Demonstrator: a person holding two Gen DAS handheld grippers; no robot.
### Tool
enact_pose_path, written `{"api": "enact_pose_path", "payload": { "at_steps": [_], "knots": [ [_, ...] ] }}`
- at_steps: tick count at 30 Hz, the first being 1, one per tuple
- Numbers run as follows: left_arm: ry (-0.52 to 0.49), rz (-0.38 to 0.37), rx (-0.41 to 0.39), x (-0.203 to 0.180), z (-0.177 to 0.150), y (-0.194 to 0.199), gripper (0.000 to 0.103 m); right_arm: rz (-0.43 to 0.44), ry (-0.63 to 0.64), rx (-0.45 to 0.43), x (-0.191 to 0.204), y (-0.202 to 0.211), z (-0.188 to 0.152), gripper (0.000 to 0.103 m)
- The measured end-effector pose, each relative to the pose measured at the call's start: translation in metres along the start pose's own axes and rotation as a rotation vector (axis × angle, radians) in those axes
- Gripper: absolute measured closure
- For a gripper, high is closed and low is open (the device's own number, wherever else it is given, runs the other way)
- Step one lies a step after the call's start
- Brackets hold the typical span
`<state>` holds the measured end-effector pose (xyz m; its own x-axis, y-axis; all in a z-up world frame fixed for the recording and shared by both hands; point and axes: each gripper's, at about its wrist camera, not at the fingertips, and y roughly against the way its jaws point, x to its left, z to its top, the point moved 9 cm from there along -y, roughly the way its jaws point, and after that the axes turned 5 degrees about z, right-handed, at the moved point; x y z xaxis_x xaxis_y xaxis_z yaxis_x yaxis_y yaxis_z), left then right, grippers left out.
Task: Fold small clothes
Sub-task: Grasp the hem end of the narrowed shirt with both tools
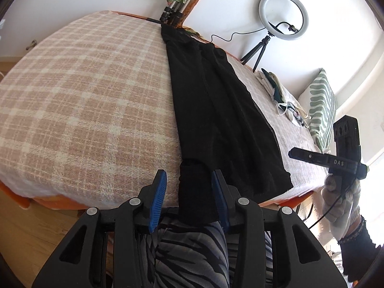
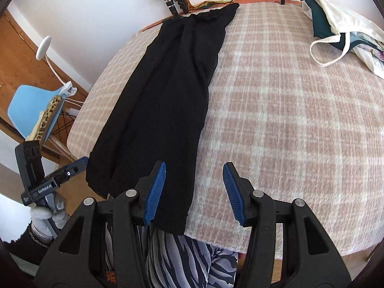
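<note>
left gripper [image 1: 189, 192] jaws apart, right gripper [image 2: 194, 189] jaws apart

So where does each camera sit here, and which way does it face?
Left wrist: on the left gripper, looking down its open fingers at the black garment; the gloved right hand and striped trousers show.
Right wrist: on the right gripper, open over the table's near edge, garment left; the gloved left hand shows.
Shared: garment, checked table, tote, each other's gripper.

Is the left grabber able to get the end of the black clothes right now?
Probably yes. The left gripper sits with open jaws on either side of the near end of the black garment, which hangs over the table edge. Nothing lies between the blue pads and the cloth.
</note>
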<state>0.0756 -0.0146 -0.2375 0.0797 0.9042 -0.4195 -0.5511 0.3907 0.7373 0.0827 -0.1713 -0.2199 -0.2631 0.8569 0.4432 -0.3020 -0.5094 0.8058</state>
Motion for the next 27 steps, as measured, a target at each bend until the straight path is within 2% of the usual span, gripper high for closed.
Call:
{"api": "enact_pose_path", "payload": {
  "at_steps": [4, 9, 10, 11, 12, 13, 14, 17, 21, 22, 24, 25, 27],
  "knots": [
    [-0.001, -0.021, 0.017, -0.003, -0.007, -0.002, 0.066, -0.018, 0.007, 0.016, 0.007, -0.006, -0.03, 0.051],
    [0.017, -0.06, 0.013, -0.008, -0.009, 0.0, 0.071, -0.056, 0.034, 0.007, 0.013, -0.008, -0.039, 0.053],
    [0.022, -0.066, 0.012, -0.009, -0.01, -0.001, 0.078, -0.051, 0.036, 0.011, 0.016, -0.01, -0.038, 0.064],
    [0.024, -0.067, 0.011, -0.009, -0.01, -0.001, 0.096, -0.056, 0.044, 0.016, 0.018, -0.011, -0.04, 0.074],
    [0.022, -0.068, 0.009, -0.01, -0.01, -0.002, 0.1, -0.075, 0.06, 0.015, 0.022, -0.013, -0.041, 0.08],
    [0.015, -0.066, 0.0, -0.01, -0.009, -0.001, 0.1, -0.081, 0.076, 0.022, 0.024, -0.015, -0.041, 0.092],
    [0.006, -0.068, -0.011, -0.012, -0.008, 0.001, 0.1, -0.074, 0.082, 0.022, 0.026, -0.016, -0.04, 0.096],
    [-0.005, -0.074, -0.038, -0.014, -0.003, 0.011, 0.1, -0.067, 0.085, 0.012, 0.03, -0.01, -0.037, 0.099],
    [-0.024, -0.07, -0.063, -0.013, 0.001, 0.022, 0.1, -0.048, 0.087, -0.044, 0.034, 0.019, -0.034, 0.099],
    [-0.033, -0.061, -0.058, -0.012, -0.001, 0.019, 0.1, -0.056, 0.081, -0.037, 0.031, 0.017, -0.036, 0.099],
    [-0.036, -0.047, -0.035, -0.009, -0.006, 0.011, 0.1, -0.043, 0.095, 0.032, 0.031, 0.001, -0.049, 0.099],
    [-0.028, -0.048, -0.025, -0.007, -0.008, 0.008, 0.1, -0.059, 0.118, 0.065, 0.031, -0.006, -0.056, 0.099],
    [-0.024, -0.052, -0.024, -0.007, -0.01, 0.008, 0.1, -0.121, 0.17, 0.067, 0.033, -0.006, -0.059, 0.098]
  ]
}}
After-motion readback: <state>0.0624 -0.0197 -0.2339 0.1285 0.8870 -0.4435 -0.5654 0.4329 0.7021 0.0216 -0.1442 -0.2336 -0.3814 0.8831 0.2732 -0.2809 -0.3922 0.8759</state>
